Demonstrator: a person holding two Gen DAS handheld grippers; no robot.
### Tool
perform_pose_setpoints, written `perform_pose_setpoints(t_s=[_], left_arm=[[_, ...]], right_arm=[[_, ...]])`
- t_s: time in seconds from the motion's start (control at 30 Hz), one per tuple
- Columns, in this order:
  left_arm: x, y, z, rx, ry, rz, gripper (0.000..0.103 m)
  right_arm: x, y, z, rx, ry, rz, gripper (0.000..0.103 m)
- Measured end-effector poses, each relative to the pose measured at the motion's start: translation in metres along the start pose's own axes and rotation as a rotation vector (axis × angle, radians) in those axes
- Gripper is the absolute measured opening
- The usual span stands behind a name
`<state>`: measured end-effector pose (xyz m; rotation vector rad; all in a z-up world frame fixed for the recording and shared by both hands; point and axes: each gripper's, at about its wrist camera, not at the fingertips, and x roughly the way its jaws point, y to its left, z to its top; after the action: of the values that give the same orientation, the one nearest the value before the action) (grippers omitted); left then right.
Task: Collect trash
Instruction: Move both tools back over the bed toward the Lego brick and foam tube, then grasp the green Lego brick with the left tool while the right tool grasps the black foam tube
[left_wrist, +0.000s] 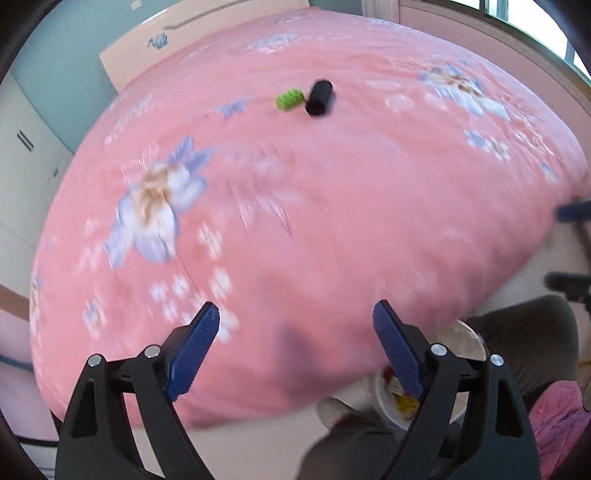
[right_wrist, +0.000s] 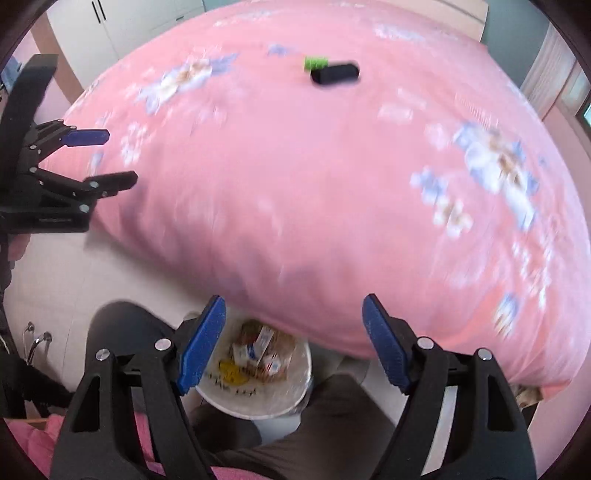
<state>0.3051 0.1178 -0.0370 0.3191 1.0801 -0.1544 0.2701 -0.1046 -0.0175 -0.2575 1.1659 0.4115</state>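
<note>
Both tongs wide apart, nothing between the blue pads: left tongs (left_wrist: 295, 325) and right tongs (right_wrist: 293, 317) held over the near edge of the bed (right_wrist: 295, 177). Below the right tongs, on the floor by the knees, a white bin (right_wrist: 295, 391) already holding small boxes and a yellow scrap, so probably partly through. Still left on the pink flowered bedspread, well away toward the far side: a green block (left_wrist: 290, 99) and, just beside it, perhaps touching, a dark cylinder (left_wrist: 320, 98). Same pair in the right view, block (right_wrist: 314, 62) and cylinder (right_wrist: 335, 73). Reach across the bed likely needed next.

Heavily blurred throughout. Bin half hidden behind the right finger in the left view (left_wrist: 469, 343). Contents of the bin hard to read; cylinder's nature unclear.
</note>
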Motion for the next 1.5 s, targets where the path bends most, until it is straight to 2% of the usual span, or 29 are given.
perform_pose_setpoints(t_s=[0.27, 0.4, 0.67, 0.83, 0.93, 1.03, 1.23, 1.33, 1.5], left_arm=[[0.018, 0.022, 0.073, 0.068, -0.025, 0.016, 0.087], [0.034, 0.029, 0.105, 0.101, -0.053, 0.048, 0.087], [0.075, 0.045, 0.162, 0.109, -0.079, 0.001, 0.087], [0.103, 0.05, 0.188, 0.111, -0.094, -0.04, 0.087], [0.121, 0.046, 0.202, 0.14, -0.104, -0.075, 0.087], [0.136, 0.04, 0.211, 0.179, -0.116, -0.079, 0.087], [0.16, 0.043, 0.227, 0.159, -0.11, -0.113, 0.087], [0.172, 0.042, 0.232, 0.161, -0.111, -0.129, 0.081], [0.187, 0.039, 0.237, 0.143, -0.106, -0.162, 0.069]], right_arm=[[-0.004, -0.016, 0.082, 0.085, -0.058, -0.014, 0.076], [0.002, -0.024, 0.127, 0.121, -0.081, -0.035, 0.076], [0.043, -0.036, 0.199, 0.169, -0.075, -0.047, 0.076], [0.075, -0.06, 0.237, 0.262, -0.077, -0.039, 0.076], [0.099, -0.075, 0.254, 0.337, -0.053, -0.02, 0.076], [0.125, -0.086, 0.266, 0.402, -0.022, 0.013, 0.076], [0.163, -0.095, 0.284, 0.458, 0.012, 0.019, 0.076], [0.18, -0.097, 0.288, 0.477, 0.031, 0.023, 0.076], [0.204, -0.106, 0.289, 0.541, 0.044, 0.084, 0.075]])
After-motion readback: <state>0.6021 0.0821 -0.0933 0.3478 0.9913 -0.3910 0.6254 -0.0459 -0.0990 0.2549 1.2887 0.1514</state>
